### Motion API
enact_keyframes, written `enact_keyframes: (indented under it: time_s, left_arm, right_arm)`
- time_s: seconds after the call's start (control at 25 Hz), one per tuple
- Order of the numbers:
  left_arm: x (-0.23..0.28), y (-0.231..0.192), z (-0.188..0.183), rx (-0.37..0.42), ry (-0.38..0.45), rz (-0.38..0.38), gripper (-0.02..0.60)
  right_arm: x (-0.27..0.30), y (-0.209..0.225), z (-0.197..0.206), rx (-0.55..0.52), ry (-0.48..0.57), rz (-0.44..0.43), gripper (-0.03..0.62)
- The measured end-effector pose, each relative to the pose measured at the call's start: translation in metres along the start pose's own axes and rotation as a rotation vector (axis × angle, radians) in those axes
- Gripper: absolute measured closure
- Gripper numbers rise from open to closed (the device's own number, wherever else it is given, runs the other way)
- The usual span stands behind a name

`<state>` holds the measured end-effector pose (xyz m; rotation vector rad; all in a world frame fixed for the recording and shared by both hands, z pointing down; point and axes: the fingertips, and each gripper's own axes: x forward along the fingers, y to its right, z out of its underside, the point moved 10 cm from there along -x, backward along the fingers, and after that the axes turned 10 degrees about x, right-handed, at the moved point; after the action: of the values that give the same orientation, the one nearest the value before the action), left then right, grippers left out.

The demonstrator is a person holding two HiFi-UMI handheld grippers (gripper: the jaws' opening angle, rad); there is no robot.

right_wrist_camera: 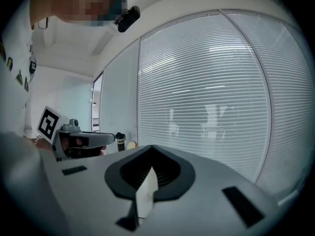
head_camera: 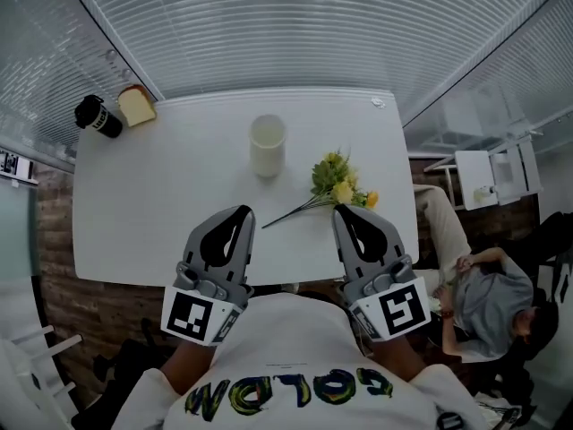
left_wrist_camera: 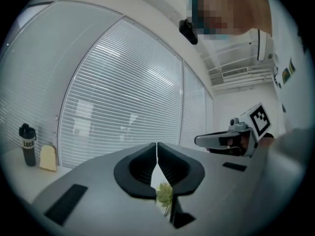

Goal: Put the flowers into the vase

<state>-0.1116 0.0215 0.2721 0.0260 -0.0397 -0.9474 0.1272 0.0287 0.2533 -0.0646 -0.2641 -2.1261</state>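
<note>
Hovering over the table point(head_camera: 143, 213), left gripper point(head_camera: 243, 211) and right gripper point(head_camera: 341, 211): the 2 jaw pairs closed, empty; flowers point(head_camera: 338, 184) lie flat near the upright vase point(head_camera: 267, 145).

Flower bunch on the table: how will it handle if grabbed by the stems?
Probably light: the flowers are a small bunch. Thin stems likely flex, so the bloom end may droop. Lying flat, it shouldn't roll.
</note>
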Motion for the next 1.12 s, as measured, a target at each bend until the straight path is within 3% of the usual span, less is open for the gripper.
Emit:
enact_keyframes:
  time_s: [0.52, 0.92, 1.12]
  left_arm:
    - [0.028, -0.074, 0.011, -0.020, -0.016, 0.103, 0.565]
    - [0.056, -0.056, 0.021, -0.032, -0.043, 0.134, 0.565]
    - [0.076, -0.044, 0.034, -0.026, -0.050, 0.161, 0.565]
  right_arm:
    - [0.070, -0.016, -0.006, 0.019, -0.021, 0.058, 0.584]
    - [0.070, 0.016, 0.001, 0.047, -0.055, 0.057, 0.585]
    - [0.071, 0.048, 0.014, 0.204, -0.067, 0.075, 0.583]
